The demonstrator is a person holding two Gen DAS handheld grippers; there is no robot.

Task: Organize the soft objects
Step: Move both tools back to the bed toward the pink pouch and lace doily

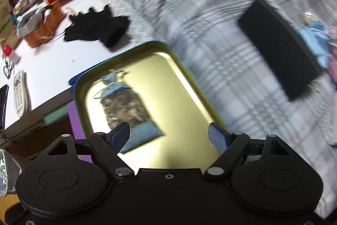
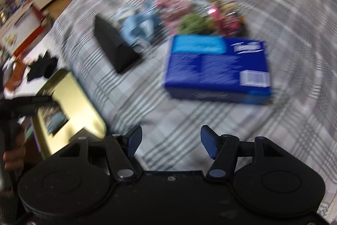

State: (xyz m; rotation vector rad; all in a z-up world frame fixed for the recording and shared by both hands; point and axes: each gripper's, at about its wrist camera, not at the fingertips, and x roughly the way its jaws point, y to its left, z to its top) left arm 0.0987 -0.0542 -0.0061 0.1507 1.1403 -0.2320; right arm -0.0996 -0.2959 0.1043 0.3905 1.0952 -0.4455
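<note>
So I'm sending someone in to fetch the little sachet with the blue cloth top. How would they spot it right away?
Start at the plaid blanket; at its edge, by the white table, lies an open gold tin. The sachet lies alone inside it: a see-through pouch of brownish dried bits, with a blue tied top and blue base. The other soft items sit piled farther off on the blanket.

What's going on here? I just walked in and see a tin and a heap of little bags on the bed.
A person is sorting soft things with a handheld gripper in each hand. One blue-topped sachet already lies in the open gold tin. The left gripper is above it, open and empty. The right gripper, also open and empty, points toward the pile of small pouches beyond a blue box on the plaid blanket.
</note>
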